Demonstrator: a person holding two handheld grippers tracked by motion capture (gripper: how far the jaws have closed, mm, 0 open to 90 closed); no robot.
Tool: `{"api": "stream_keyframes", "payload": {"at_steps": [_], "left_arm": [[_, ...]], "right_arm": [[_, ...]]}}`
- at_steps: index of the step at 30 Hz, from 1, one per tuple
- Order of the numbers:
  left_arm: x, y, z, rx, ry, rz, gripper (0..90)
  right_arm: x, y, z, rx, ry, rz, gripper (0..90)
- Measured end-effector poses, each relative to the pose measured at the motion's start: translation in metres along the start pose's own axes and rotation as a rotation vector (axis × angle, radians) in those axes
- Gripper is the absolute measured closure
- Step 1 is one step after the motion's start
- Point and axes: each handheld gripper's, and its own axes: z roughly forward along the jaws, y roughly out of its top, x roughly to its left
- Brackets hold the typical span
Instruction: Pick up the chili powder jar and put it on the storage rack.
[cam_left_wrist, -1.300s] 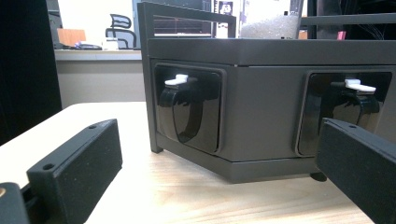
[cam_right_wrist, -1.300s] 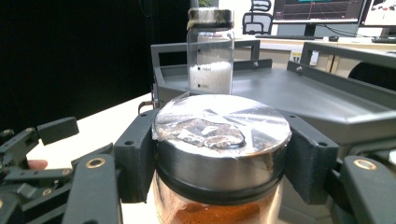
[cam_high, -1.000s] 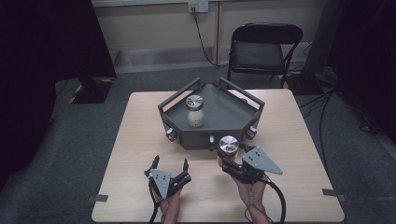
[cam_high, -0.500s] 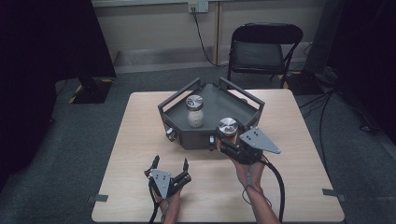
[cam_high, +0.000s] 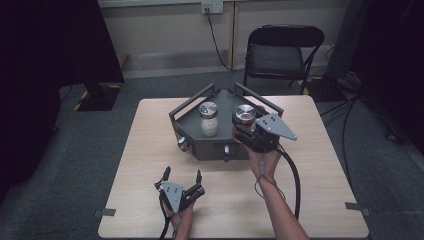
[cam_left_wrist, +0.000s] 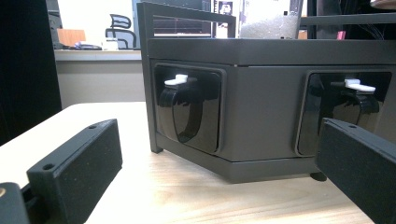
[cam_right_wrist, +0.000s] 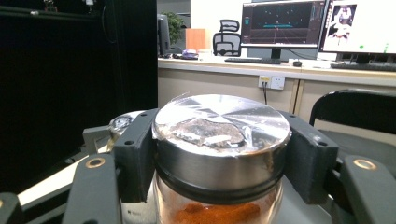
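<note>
A dark grey rack (cam_high: 212, 145) with raised rails stands mid-table. On it stands a glass jar of white powder (cam_high: 208, 119) with a silver lid. My right gripper (cam_high: 243, 126) is shut on a second jar (cam_high: 245, 116) with a silver lid (cam_right_wrist: 222, 122) and orange powder inside (cam_right_wrist: 217, 213); it hangs over the rack's right part. Both pads (cam_right_wrist: 135, 151) press the lid's sides. My left gripper (cam_high: 181, 180) rests open on the table in front of the rack, nothing between its jaws. In the left gripper view the rack's front face (cam_left_wrist: 261, 107) shows two recessed black latches (cam_left_wrist: 187, 112).
A black folding chair (cam_high: 280, 55) stands beyond the table's far edge. A cable (cam_high: 292, 175) trails from the right gripper over the table's right side. Tape marks (cam_high: 356, 206) sit near the table's front corners. Bare wood (cam_high: 150, 145) lies left of the rack.
My right gripper has carried the orange-powder jar up and away from the table's front, from just before the rack to over its right part. The left gripper has stayed put.
</note>
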Motion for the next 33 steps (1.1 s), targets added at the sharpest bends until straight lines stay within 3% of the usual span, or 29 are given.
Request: {"api": "stream_keyframes", "payload": {"at_steps": [16, 33], "left_arm": [[0.0, 0.0, 0.0, 0.0, -0.003, 0.001, 0.4], [0.001, 0.0, 0.0, 0.0, -0.005, 0.002, 0.5]], "right_arm": [[0.008, -0.003, 0.041, 0.038, -0.082, -0.013, 35.1], [0.011, -0.016, 0.06, 0.08, -0.085, -0.015, 35.0]]}}
